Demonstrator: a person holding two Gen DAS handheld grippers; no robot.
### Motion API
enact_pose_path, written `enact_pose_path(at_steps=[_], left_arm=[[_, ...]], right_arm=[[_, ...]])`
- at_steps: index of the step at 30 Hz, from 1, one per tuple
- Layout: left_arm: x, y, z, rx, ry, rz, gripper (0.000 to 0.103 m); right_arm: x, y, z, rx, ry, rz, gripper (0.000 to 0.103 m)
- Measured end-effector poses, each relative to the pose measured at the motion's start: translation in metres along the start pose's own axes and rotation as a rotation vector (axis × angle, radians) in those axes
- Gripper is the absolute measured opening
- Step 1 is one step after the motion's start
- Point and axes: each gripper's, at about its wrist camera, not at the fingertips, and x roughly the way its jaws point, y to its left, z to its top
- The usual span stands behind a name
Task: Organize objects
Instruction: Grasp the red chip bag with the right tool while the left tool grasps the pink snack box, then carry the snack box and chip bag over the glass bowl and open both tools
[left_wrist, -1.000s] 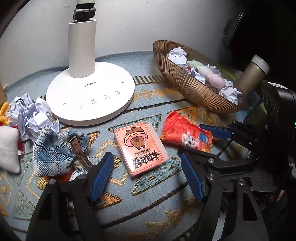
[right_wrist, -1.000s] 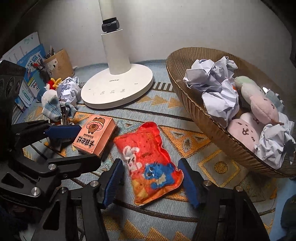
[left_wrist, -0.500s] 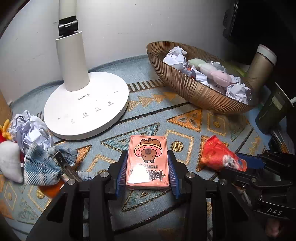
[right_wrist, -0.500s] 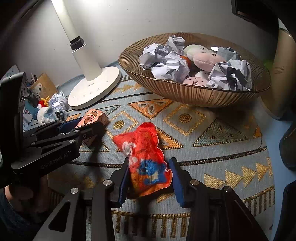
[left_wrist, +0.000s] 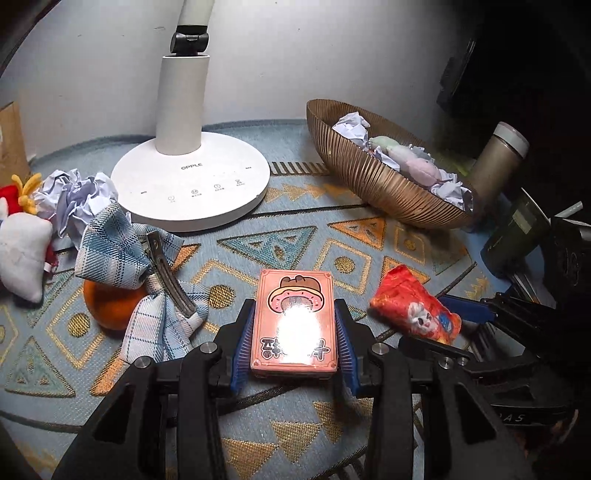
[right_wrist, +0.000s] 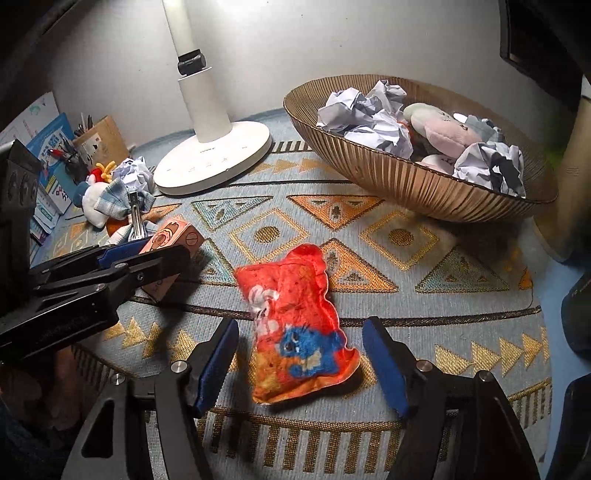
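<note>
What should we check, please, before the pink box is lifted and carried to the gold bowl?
1. Left gripper shut on the pink box, pads on both long sides: ok.
2. Right gripper clear of the red pouch: ok; its jaws are opening, and the pouch lies between them untouched.
3. Plaid cloth and its clip apart from the box: ok.
4. Room in the gold bowl: not ok; crumpled paper and plush toys fill most of it.
5. Box already off the rug: cannot tell.
6. Lamp base off the direct line to the bowl: ok.
</note>
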Motion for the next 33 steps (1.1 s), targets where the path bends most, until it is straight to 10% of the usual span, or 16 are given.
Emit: enact_pose_path(at_steps=[5,14,19,30,33], left_arm=[[0.0,-0.005,-0.001,0.035,-0.002,0.03,0.037],[-0.025,-0.016,0.018,0.011,-0.043,-0.024,0.037],[-0.04,-0.045,0.069,0.065,-0.125,-0.037,0.037],[0.043,-0.082,0.147,0.077,-0.12,-0.074,0.038],[0.06,-0.088,0.155,0.092,-0.107,-0.079,0.056]], right_arm=[[-0.007,0.003,-0.008,-0.003,-0.019,-0.008,0.035],[-0.08,-0.023,-0.007,0.154,-0.16,0.154,0.033],[-0.118,-0.06,0.035,0.249,-0.303,0.032,0.033],[-0.063,-0.145,0.123,0.442,-0.283,-0.087,0.034],[-0.037,-0.155,0.139,0.43,-0.221,-0.094,0.04]])
